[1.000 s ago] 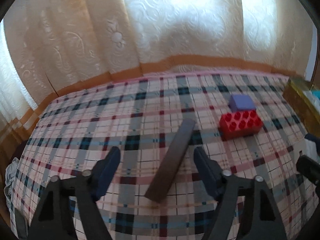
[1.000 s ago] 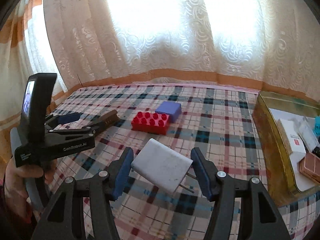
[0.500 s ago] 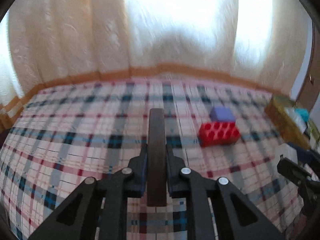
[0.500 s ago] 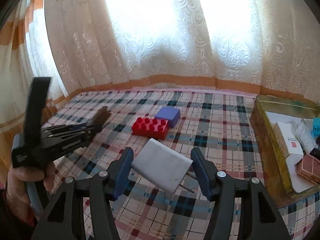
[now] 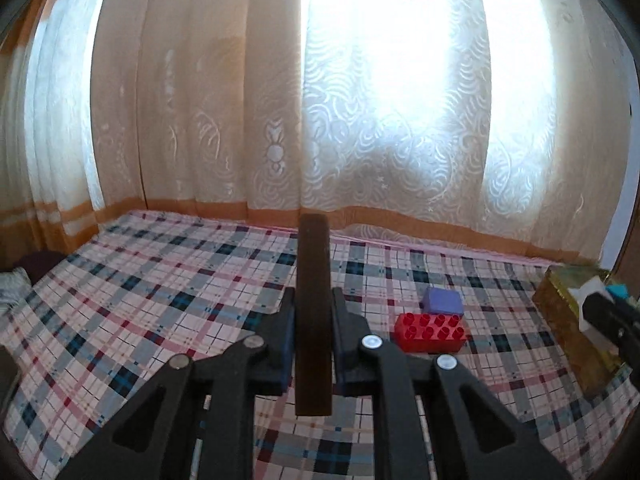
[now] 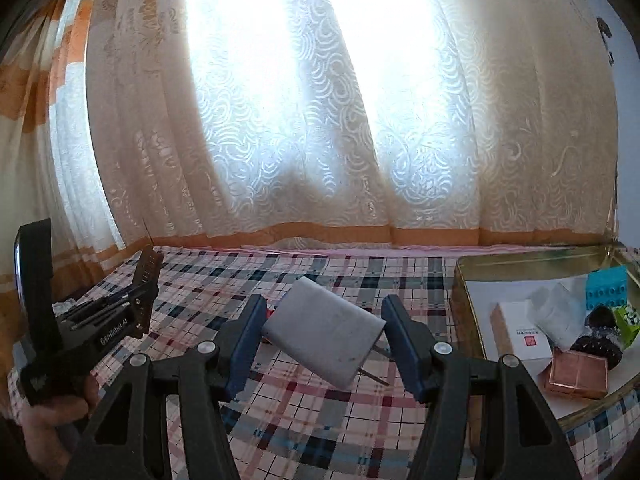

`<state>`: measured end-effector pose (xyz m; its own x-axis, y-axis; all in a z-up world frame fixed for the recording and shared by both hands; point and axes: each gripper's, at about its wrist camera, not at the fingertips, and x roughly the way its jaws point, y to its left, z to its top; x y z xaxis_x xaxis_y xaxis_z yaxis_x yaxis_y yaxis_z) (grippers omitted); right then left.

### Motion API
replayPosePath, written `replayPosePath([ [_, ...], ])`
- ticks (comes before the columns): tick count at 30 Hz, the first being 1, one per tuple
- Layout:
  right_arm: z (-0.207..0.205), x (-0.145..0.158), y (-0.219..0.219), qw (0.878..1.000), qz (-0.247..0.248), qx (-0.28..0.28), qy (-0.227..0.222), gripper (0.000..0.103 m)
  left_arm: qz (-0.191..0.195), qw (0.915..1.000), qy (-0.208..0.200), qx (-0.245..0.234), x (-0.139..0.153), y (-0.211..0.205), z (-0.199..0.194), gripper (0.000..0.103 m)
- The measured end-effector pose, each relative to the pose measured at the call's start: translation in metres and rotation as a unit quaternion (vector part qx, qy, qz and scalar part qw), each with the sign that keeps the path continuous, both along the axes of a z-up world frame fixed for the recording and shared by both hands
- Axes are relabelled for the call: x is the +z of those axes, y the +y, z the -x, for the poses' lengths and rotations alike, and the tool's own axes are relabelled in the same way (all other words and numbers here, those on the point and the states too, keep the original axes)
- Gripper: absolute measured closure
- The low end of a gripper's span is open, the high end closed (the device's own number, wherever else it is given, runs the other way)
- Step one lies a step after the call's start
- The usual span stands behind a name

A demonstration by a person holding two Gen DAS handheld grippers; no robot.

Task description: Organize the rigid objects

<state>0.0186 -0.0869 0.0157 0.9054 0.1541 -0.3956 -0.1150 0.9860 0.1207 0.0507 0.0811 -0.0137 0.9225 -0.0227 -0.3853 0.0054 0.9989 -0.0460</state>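
Left tongs [image 5: 313, 332] clamped tight on the dark flat bar [image 5: 314, 312], which stands edge-up between the pads and is lifted clear of the cloth. Right tongs [image 6: 323, 326] gripping the white charger block [image 6: 325, 336] across its body, prongs poking out toward the lower right, also off the surface.

Progress, my read: partway. The gold tin tray [image 6: 464, 280] on the right side already holds a white box, a copper-coloured square, a teal studded brick, a dark round thing and some white wrapping. Both items I'm carrying are not yet in there. Left loose on the cloth: red studded brick [image 5: 430, 332] and the purple cube [image 5: 443, 300] touching its far side, near the tray but outside it. So two in hand, two more to fetch, as far as I can see. Tray corner nearest me looks free, so the charger probably goes there.

Surface is a plaid cloth [image 5: 140, 300] in pink, grey and dark blue, no wrinkles showing in the working area; can't tell if it's a bed or a worktop underneath. Far edge runs against patterned lace curtains [image 6: 280, 140] with an orange band at the hem. Strong backlight from the window, so the curtain centre is blown out. A hand is visible under the left unit in the right view.
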Motion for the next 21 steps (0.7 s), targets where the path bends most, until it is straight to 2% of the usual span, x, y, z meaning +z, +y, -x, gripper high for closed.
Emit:
replayPosePath([
  [3,-0.001,0.0,0.0,1.0,-0.002,0.004,0.002,0.041,-0.015,0.9999,-0.002,0.005,-0.001,-0.008,0.003,0.09],
  [12,0.003,-0.001,0.004,1.0,0.015,0.003,-0.007,0.041,-0.003,0.9994,0.001,0.035,-0.001,-0.012,0.013,0.09],
  [21,0.007,0.0,0.006,1.0,0.024,0.009,-0.013,0.041,0.004,0.9991,0.004,0.043,-0.002,-0.015,0.019,0.09],
])
